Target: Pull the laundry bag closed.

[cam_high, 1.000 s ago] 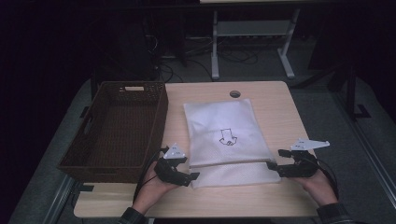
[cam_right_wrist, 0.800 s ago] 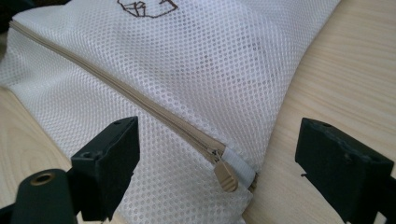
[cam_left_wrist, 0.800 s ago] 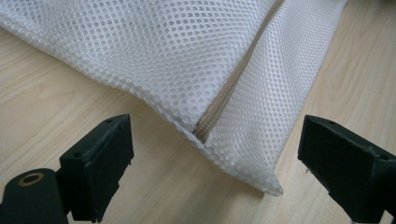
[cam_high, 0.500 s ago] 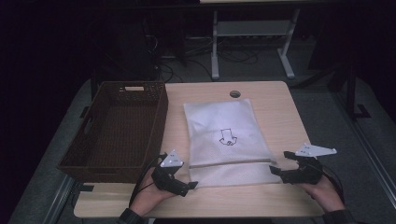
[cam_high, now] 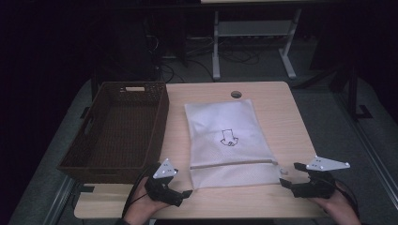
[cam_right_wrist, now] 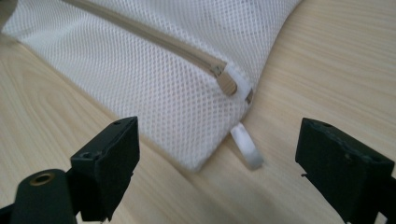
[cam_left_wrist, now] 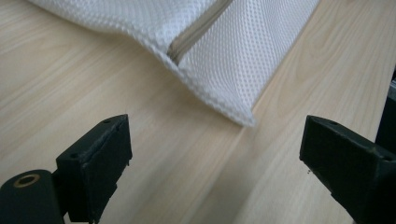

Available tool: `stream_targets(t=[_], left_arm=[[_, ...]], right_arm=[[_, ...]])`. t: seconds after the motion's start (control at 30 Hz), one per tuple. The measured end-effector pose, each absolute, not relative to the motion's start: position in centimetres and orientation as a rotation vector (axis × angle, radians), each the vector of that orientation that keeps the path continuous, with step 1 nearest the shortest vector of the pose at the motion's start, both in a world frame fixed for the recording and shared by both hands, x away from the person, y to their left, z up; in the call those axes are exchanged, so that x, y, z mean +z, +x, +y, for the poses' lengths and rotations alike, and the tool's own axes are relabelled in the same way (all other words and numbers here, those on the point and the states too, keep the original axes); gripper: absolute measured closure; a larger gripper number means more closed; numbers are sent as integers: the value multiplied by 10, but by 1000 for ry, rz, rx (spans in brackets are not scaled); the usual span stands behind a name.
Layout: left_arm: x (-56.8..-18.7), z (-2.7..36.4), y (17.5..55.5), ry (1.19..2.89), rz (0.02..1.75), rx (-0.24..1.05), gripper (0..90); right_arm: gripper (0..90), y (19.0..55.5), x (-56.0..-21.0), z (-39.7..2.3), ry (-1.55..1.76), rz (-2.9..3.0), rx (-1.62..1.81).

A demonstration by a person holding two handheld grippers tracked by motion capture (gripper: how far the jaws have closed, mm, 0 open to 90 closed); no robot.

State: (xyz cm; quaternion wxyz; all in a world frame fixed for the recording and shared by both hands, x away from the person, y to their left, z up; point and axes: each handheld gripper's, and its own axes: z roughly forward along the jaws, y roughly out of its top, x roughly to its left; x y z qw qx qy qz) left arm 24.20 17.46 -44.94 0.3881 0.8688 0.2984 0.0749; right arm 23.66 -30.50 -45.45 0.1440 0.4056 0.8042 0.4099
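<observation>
In the high view, both grippers are sitting farther back from the mesh bag than a second ago: the left gripper and the right gripper have just been opening and are now off its near corners, which suggests the bag has been let go and laid flat on the counter beside the brown basket. In the left gripper view, the fingers are standing released, with the bag's near corner lying ahead, untouched. In the right gripper view, the fingers are likewise spread and empty, and the zipper pull is resting on the wood.
</observation>
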Motion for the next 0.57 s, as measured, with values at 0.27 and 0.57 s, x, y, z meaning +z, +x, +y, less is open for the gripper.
stream_targets(t=[0.27, 0.57], left_arm=[[-454, 180, 238, 2251, 758, 204, 84], [-455, 179, 239, 2253, 752, 201, 85]], right_arm=[[117, 229, -458, -308, 1135, 2359, 1130], [117, 229, -459, -306, 1116, 2379, 1119]])
